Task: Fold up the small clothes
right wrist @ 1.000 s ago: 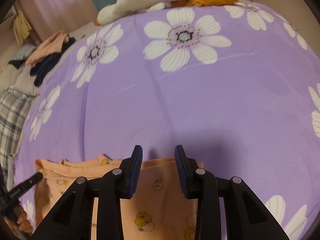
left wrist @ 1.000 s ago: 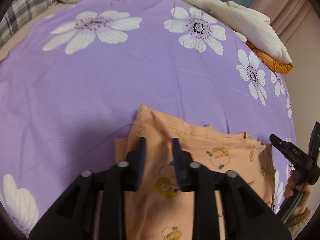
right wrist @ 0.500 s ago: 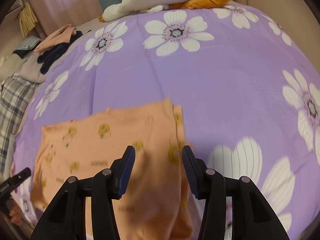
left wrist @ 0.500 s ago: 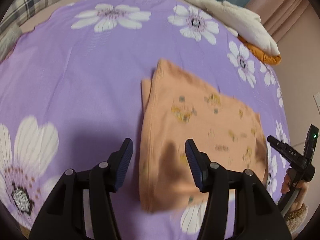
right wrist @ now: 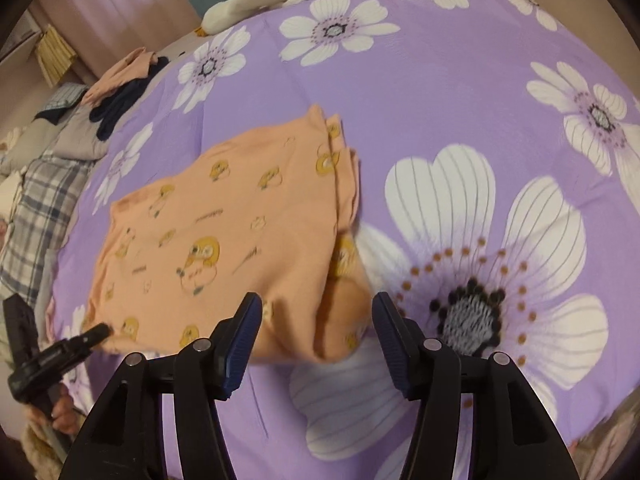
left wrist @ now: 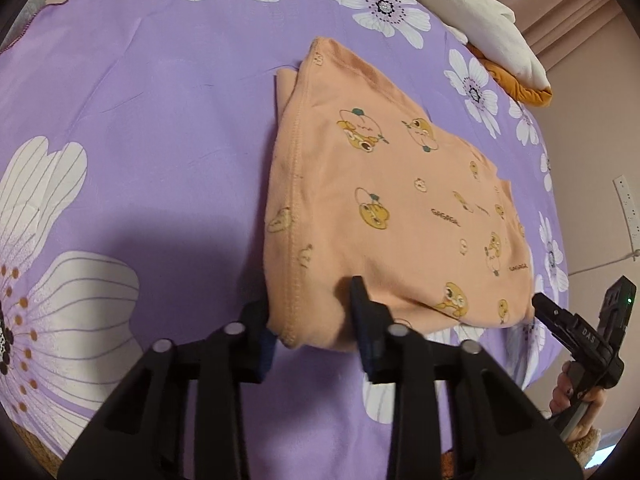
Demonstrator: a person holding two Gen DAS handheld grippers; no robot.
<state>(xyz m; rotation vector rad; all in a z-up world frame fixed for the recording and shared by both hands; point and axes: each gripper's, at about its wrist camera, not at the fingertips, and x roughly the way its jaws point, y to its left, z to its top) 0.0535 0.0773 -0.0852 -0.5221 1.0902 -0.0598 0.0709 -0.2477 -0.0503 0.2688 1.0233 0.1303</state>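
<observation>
On purple flowered bedspread (left wrist: pixel 160 128), folded orange garment (left wrist: pixel 384 216) lies flat, w/ cartoon prints up. Left gripper (left wrist: pixel 310 316) at near left corner of garment: jaws apart, corner of cloth sits between them, one pad under the hem; not pinched. Right gripper (right wrist: pixel 316 332) wide apart, just off near right corner, cloth edge between finger tips, no contact seen. Cream and mustard bedding (left wrist: pixel 480 28) at far edge.

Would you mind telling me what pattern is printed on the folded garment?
The garment is peach-orange with small yellow cartoon characters; clearest in the left wrist view.
</observation>
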